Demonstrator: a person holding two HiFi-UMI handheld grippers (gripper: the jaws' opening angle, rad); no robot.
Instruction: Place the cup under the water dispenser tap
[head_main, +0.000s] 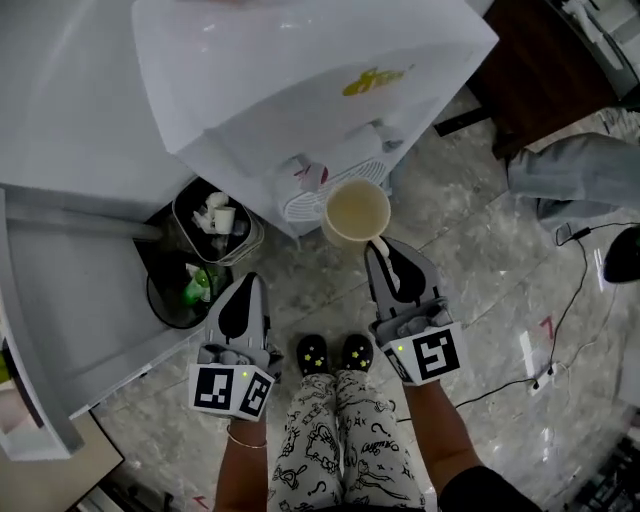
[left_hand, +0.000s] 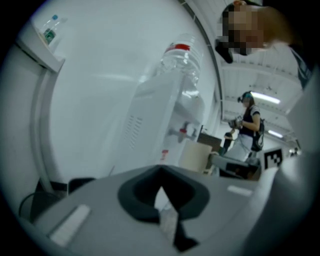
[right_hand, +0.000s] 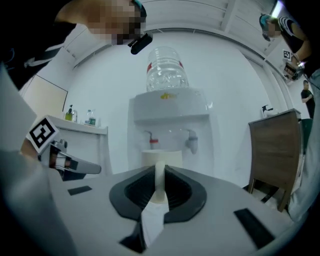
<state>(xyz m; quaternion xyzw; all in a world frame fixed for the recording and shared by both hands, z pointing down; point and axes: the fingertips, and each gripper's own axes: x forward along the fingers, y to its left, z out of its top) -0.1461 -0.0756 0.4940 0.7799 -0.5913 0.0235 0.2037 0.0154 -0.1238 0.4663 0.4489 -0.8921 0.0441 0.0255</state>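
Observation:
An empty cream paper cup (head_main: 357, 211) hangs upright in front of the white water dispenser (head_main: 300, 80), just right of its round drip grille (head_main: 308, 203). My right gripper (head_main: 379, 246) is shut on the cup's near rim; in the right gripper view the cup wall (right_hand: 160, 179) stands pinched between the jaws. Beyond it are the red tap (right_hand: 151, 141) and the grey tap (right_hand: 191, 143), both slightly above the cup's rim. My left gripper (head_main: 245, 287) hangs lower left of the cup, shut and holding nothing. From the left gripper view the dispenser (left_hand: 167, 117) and the cup (left_hand: 193, 157) are seen side-on.
Two bins, one with crumpled cups (head_main: 214, 222) and one with green rubbish (head_main: 186, 291), stand left of the dispenser against a white counter (head_main: 60, 250). A brown cabinet (head_main: 545, 70) is at the right. Cables (head_main: 560, 330) lie on the marble floor. Another person (left_hand: 247, 127) stands further off.

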